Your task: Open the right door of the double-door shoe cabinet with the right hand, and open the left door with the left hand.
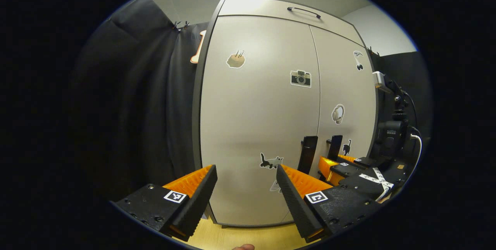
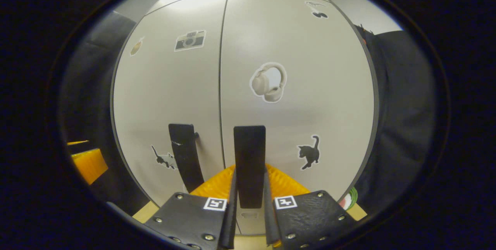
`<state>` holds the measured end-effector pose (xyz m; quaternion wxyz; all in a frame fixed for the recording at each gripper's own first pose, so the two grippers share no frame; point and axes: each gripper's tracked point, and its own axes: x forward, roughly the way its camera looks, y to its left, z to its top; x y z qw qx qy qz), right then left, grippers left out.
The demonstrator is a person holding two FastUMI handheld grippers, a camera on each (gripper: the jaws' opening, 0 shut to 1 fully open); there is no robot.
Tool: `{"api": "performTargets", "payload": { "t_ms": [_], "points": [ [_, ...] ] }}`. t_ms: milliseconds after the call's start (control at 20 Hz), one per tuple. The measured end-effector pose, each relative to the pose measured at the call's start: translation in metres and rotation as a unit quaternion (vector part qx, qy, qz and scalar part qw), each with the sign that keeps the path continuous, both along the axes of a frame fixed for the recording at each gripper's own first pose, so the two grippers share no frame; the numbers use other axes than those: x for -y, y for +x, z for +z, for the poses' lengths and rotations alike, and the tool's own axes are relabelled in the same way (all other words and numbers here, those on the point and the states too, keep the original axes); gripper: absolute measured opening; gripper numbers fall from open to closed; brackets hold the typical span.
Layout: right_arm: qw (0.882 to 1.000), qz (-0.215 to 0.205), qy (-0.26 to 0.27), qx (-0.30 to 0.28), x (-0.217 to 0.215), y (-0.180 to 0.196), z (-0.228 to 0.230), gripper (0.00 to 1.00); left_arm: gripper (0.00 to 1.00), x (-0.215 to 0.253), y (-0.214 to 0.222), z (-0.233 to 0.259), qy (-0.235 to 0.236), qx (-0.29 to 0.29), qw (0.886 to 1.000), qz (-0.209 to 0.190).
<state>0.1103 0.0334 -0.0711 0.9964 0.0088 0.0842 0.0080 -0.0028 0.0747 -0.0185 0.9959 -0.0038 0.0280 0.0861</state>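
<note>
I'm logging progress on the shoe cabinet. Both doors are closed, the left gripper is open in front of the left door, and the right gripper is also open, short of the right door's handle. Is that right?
Not quite. In the right gripper view the right gripper is shut on the right door's handle, both fingers pressing its sides. The rest holds: the left door and right door are closed, and the left gripper is open in the left gripper view.

We see a black curtain (image 1: 155,99) hanging left of the furniture, a pale wood floor (image 1: 217,238) beneath, and a camera on a stand (image 1: 391,133) at right.

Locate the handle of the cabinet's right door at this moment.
In the right gripper view, the right door's handle stands upright low on the right door, beside the centre seam, clamped in the right tool, left of the black cat sticker.
</note>
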Motion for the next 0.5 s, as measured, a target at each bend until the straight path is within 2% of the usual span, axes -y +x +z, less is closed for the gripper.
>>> {"api": "performTargets", "payload": {
  "t_ms": [50,100,150,200,400,450,500],
  "points": [
    [1.0,0.0,0.002,-0.001,0.001,0.001,-0.001,0.25,0.96,0.0,-0.002,-0.001,-0.001,-0.001,1.0,0.001],
    [1.0,-0.002,0.007,-0.003,0.001,0.0,-0.001,0.25,0.96,0.0,-0.003,-0.001,-0.001,-0.001,1.0,0.001],
    [1.0,-0.003,0.012,-0.003,0.001,0.001,-0.002,0.3,0.96,0.0,-0.004,-0.001,-0.001,-0.002,1.0,0.002],
    [1.0,-0.004,0.012,0.0,0.001,0.001,-0.002,0.25,0.96,0.0,-0.006,-0.001,0.0,-0.002,1.0,0.003],
    [1.0,-0.011,0.016,0.012,0.001,-0.009,0.002,0.25,0.96,-0.005,-0.013,-0.002,0.004,-0.003,1.0,0.013],
    [1.0,-0.007,0.014,0.011,0.003,0.0,-0.001,0.19,0.96,-0.006,-0.016,-0.003,0.001,-0.001,1.0,0.014],
    [1.0,-0.003,0.018,0.008,0.003,0.0,-0.001,0.21,0.96,-0.008,-0.02,-0.002,-0.002,0.001,1.0,0.015]
  ]
}}
